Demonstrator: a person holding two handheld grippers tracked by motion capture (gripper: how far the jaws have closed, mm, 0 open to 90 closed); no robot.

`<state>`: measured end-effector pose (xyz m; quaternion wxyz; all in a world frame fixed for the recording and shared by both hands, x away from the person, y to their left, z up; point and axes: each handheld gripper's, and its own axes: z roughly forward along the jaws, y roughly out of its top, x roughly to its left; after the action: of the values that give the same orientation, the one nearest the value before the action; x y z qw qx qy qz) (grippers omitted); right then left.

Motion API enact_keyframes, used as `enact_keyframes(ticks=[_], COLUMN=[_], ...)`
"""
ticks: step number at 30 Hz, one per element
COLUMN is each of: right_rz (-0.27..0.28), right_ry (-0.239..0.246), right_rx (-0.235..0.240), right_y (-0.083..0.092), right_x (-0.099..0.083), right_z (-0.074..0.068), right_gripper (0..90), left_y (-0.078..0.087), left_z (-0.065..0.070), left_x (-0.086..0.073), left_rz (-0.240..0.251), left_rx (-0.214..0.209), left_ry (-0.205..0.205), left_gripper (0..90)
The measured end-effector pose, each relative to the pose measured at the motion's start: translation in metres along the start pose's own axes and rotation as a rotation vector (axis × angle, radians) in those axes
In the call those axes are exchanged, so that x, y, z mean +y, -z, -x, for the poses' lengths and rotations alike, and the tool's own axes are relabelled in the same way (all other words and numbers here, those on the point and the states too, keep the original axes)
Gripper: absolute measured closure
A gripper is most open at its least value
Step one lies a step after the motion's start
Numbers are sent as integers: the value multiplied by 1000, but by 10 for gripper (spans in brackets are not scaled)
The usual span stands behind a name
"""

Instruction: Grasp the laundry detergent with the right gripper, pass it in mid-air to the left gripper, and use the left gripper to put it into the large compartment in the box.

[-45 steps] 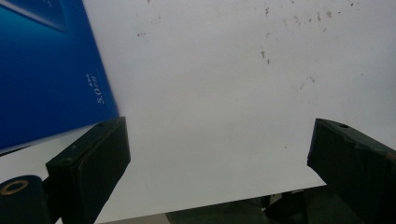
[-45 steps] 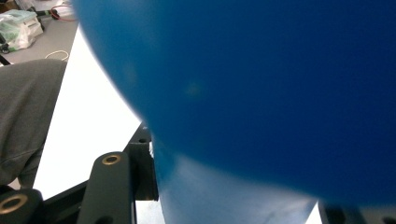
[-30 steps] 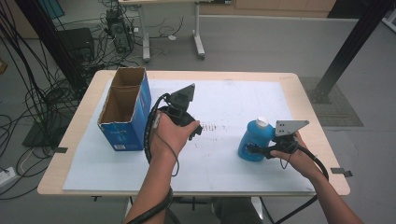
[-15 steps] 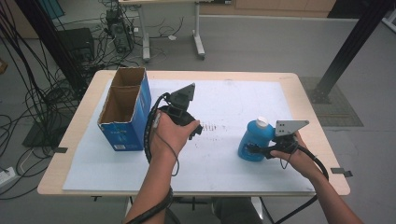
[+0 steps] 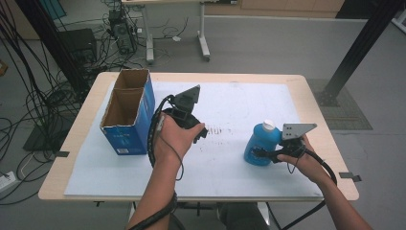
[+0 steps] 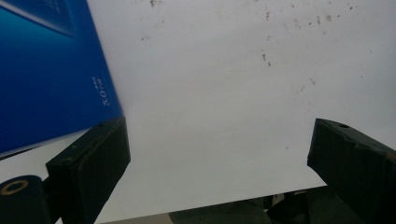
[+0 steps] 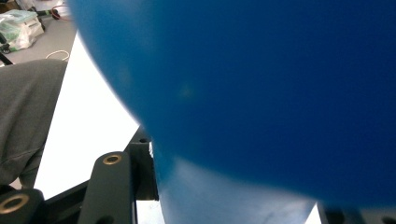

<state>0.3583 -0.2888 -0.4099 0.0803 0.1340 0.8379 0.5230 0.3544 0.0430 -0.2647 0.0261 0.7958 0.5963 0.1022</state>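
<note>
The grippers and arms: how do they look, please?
Both grippers, left and right, are black with blocky jaws, a grey three-cornered plate on top and a black cable trailing along the bare forearm. Brass-coloured rings sit near the jaw bases. The left wrist wears a dark band.

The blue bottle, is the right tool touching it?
Touching. In the right gripper view the blue bottle sits pressed between the right tool's jaws; the high view shows it clamped low.
</note>
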Motion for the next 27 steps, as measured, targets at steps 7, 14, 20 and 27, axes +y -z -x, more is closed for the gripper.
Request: enact_keyframes(ticks=[7, 14, 20, 27], right_rz=[0, 0, -1, -1], right_ry=[-1, -1, -1, -2], right_rx=[0, 1, -1, -5], right_y=[0, 0, 0, 0], right_x=[0, 0, 0, 0], right_z=[0, 0, 0, -1], right_gripper=[431, 431, 431, 431], left_y=[0, 1, 1, 2], left_z=[0, -1, 1, 1], left_x=[0, 0, 0, 0], left_rz=[0, -2, 0, 2], left_rx=[1, 3, 3, 2], left_ry=[-2, -4, -5, -9], left_gripper=[62, 62, 61, 62])
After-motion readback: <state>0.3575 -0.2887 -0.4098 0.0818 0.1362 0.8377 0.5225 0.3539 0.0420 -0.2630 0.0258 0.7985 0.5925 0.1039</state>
